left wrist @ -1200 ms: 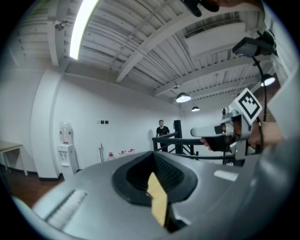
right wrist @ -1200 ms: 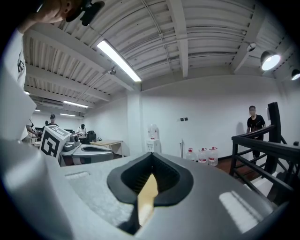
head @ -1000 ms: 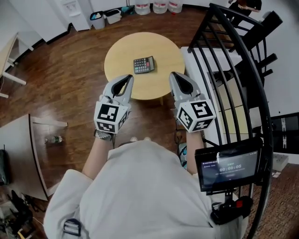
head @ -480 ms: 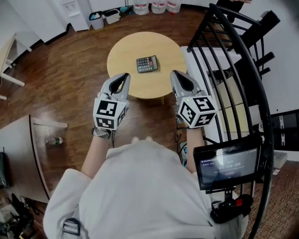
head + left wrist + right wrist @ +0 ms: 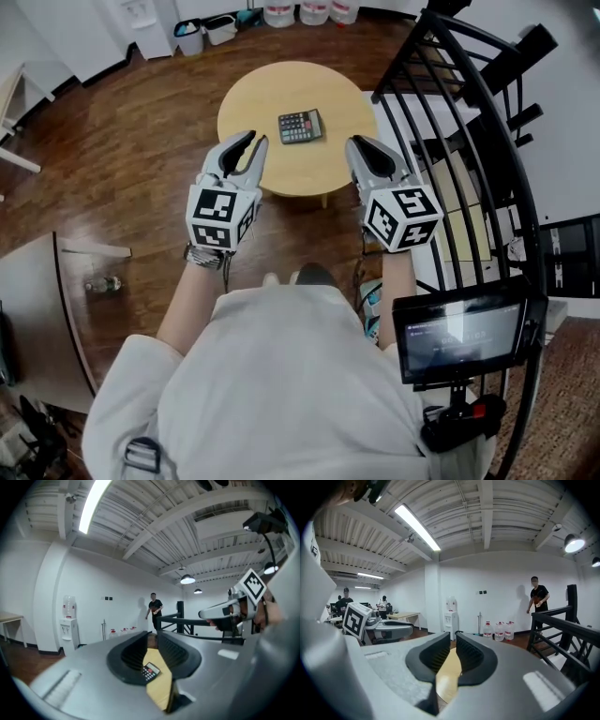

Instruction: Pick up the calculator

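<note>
**Camera arrangement: one head view, two gripper views.**
The head camera looks steeply down from above the person onto the left gripper (image 5: 251,141), the right gripper (image 5: 361,143) and the round table (image 5: 272,94) beyond. Each gripper camera sits close behind its own jaws, which have just been opening, and faces nearly level through their empty gap. All three views share the table; both gripper views share the water dispenser (image 5: 451,615) by the far wall.

The calculator (image 5: 300,126) lies near the middle of the round worktop (image 5: 253,98); a railing (image 5: 401,58) stands just right, bottles (image 5: 305,11) on the floor far behind, seemingly bins (image 5: 208,34) far left
</note>
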`<move>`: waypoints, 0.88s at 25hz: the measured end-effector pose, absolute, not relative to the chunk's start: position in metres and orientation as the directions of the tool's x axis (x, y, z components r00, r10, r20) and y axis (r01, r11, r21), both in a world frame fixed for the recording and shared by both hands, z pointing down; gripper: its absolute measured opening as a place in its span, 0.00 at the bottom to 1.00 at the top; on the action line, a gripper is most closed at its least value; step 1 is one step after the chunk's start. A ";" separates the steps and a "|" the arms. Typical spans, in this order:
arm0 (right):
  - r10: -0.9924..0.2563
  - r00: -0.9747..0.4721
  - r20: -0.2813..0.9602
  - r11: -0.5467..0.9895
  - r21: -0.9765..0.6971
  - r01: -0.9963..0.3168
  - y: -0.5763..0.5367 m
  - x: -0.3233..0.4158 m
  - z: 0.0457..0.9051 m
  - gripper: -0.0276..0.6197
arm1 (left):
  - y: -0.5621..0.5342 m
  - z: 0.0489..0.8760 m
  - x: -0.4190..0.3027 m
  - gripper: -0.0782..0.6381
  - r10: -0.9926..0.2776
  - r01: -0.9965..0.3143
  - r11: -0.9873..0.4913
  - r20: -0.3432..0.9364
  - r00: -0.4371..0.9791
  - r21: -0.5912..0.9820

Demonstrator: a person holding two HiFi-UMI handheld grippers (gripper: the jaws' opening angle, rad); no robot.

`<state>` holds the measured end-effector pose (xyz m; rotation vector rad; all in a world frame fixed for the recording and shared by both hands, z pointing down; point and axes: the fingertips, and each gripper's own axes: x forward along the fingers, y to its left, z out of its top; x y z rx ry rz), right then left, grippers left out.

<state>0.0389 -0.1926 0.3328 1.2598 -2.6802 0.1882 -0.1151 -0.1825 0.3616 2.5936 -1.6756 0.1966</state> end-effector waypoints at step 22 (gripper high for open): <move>-0.576 -0.657 0.486 0.671 -0.178 -0.720 -0.315 0.041 0.444 0.22 | -0.285 0.452 -0.116 0.25 -0.876 -0.934 -0.304 0.330 0.351 0.185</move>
